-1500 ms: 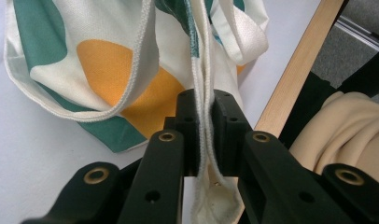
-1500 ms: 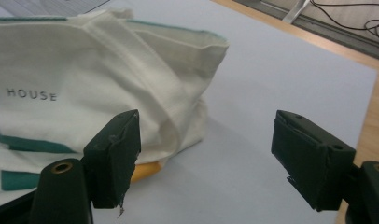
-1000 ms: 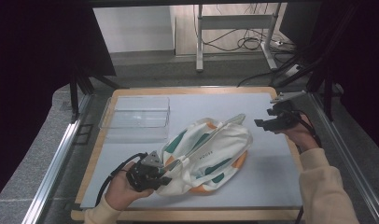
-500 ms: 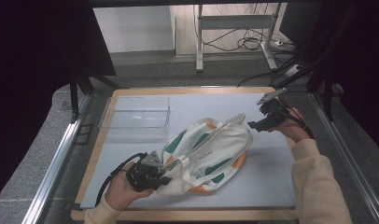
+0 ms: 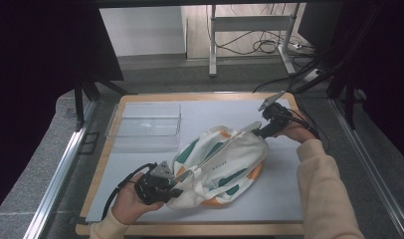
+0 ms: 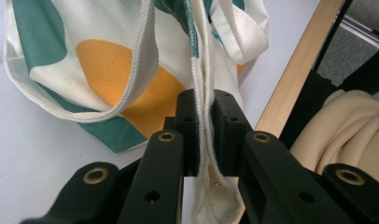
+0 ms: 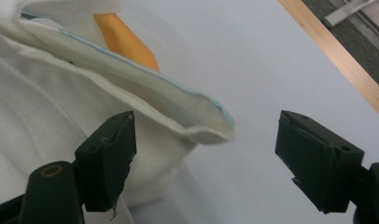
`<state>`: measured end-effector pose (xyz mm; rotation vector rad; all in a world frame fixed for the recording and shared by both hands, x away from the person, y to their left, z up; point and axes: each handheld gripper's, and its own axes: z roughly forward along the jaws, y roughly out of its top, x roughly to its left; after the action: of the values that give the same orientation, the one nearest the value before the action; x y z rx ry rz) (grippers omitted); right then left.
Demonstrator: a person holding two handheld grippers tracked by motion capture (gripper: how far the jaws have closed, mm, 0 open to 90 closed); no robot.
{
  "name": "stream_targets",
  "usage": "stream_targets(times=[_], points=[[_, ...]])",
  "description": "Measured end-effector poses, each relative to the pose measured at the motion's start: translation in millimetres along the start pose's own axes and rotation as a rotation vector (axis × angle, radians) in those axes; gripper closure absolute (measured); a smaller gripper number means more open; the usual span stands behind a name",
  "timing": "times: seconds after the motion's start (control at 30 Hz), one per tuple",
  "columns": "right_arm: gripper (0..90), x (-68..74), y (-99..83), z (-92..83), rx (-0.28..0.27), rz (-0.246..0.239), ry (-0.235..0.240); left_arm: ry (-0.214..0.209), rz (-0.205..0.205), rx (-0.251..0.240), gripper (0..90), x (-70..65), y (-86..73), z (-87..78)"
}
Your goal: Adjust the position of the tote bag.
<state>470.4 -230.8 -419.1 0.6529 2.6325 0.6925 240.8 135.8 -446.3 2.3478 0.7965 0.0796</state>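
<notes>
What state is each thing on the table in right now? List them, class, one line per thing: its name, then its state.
Cloth bag: lying on its side, rumpled, one edge pinched.
Left gripper: shut on the cloth bag's edge.
Right gripper: jaws wide apart, just opened further, the bag's far corner between them, not gripped.
Clear plastic tray: upright, empty.

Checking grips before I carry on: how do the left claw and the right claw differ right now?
The left claw is shut on the tote bag's edge; the right claw is open, its jaws having just been opening, gripping nothing. The left sits at the bag's near end, the right at its far corner. Both have black jaws.
</notes>
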Motion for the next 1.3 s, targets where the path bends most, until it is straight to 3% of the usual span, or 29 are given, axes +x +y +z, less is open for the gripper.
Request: stream_targets(times=[0.2,0.37,0.43,0.53,0.57,0.6,0.63,0.67,0.8,1.0,1.3], points=[[20.7,4.8,13.3,9.6,0.015,-0.064,0.016,-0.002,0.006,0.007,82.5,1.2,-0.2,-0.1],[28.3,7.2,18.5,14.2,0.012,-0.090,0.050,-0.001,0.002,0.002,82.4,0.8,-0.3,-0.1],[39.4,10.0,20.6,17.9,0.022,-0.112,0.080,-0.001,-0.001,0.000,82.4,1.0,-0.4,0.3],[46.6,11.0,21.2,20.4,0.024,-0.120,0.090,0.001,0.002,0.001,82.4,1.8,-0.5,0.2],[56.3,10.1,21.8,22.4,0.033,-0.133,0.133,0.002,0.001,-0.001,82.4,2.1,-0.6,-0.3],[56.3,10.1,21.8,22.4,0.033,-0.133,0.133,0.002,0.001,-0.001,82.3,2.1,-0.6,-0.3],[63.5,12.2,22.2,23.8,0.049,-0.153,0.142,0.002,-0.003,-0.001,82.3,2.0,-0.8,-0.5],[63.5,12.2,22.2,23.8,0.049,-0.153,0.142,0.002,-0.003,-0.001,82.3,2.0,-0.8,-0.5],[78.3,12.6,21.2,24.2,0.059,-0.172,0.155,0.003,-0.005,-0.004,82.3,2.2,-0.9,-0.8],[82.2,11.6,18.8,22.3,0.052,-0.164,0.167,0.004,-0.005,-0.005,82.3,2.3,-0.9,-0.7],[83.4,14.5,17.2,15.8,0.044,-0.158,0.142,0.019,0.000,-0.009,82.9,4.2,-1.5,-1.7]])
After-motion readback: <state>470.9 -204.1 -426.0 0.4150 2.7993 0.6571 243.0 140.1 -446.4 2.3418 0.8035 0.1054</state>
